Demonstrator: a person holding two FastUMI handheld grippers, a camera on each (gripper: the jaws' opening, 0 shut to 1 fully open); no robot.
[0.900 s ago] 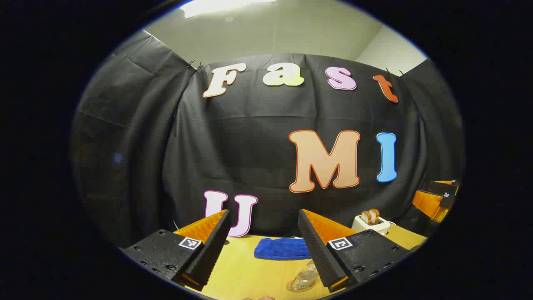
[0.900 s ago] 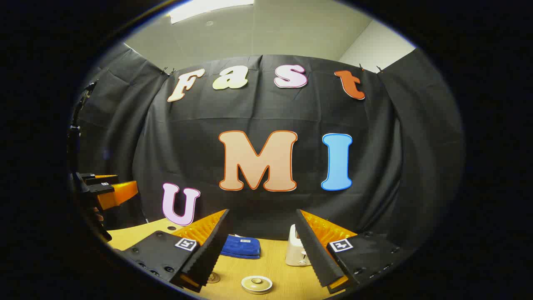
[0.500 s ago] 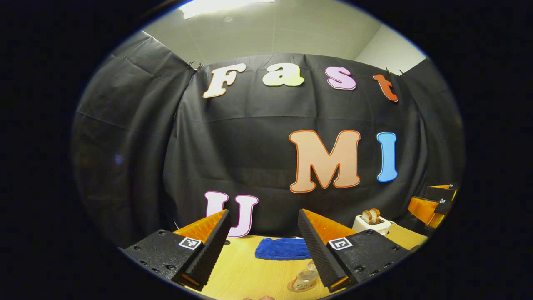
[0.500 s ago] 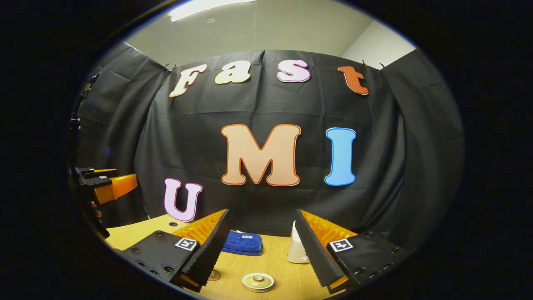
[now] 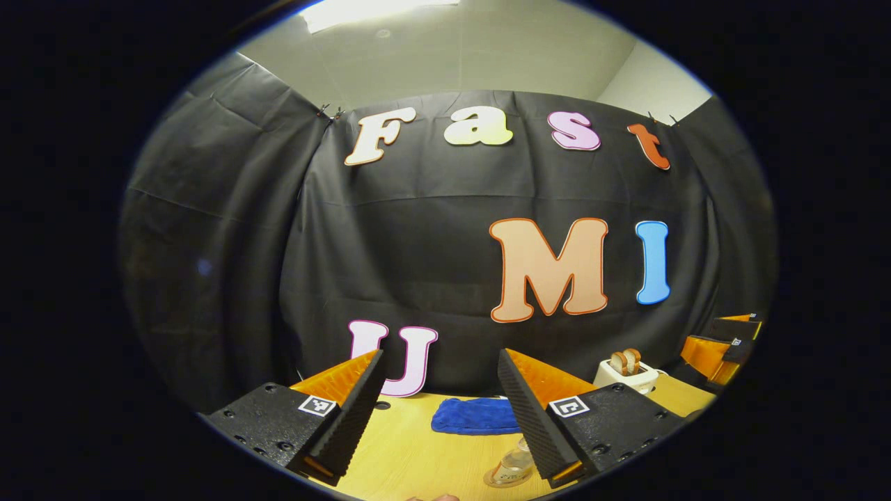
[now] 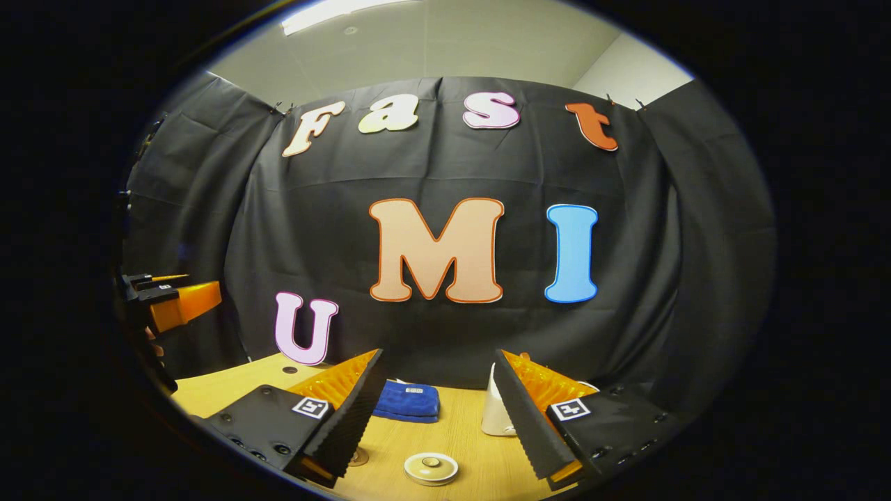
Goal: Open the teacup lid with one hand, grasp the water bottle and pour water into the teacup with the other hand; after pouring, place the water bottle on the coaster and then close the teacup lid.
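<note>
In the right gripper view a cream round teacup lid (image 6: 431, 467) with a small knob lies low on the wooden table (image 6: 459, 438), just ahead of my right gripper (image 6: 435, 410), which is open and empty above it. A clear water bottle (image 5: 511, 466) shows at the bottom of the left gripper view, partly hidden behind the right-hand finger of my left gripper (image 5: 438, 403). That gripper is open too, held above the table with nothing between its fingers. The coaster cannot be made out.
A blue folded cloth (image 5: 473, 416) (image 6: 407, 401) lies at the back by the wall. A white toaster (image 5: 626, 372) (image 6: 498, 417) with bread stands right of it. The right gripper (image 5: 720, 344) hangs at the right edge, the left gripper (image 6: 177, 303) at the left edge.
The right gripper view has tipped down a little, so more of the table shows. The left gripper view has drifted slightly left. Both grippers stay open.
</note>
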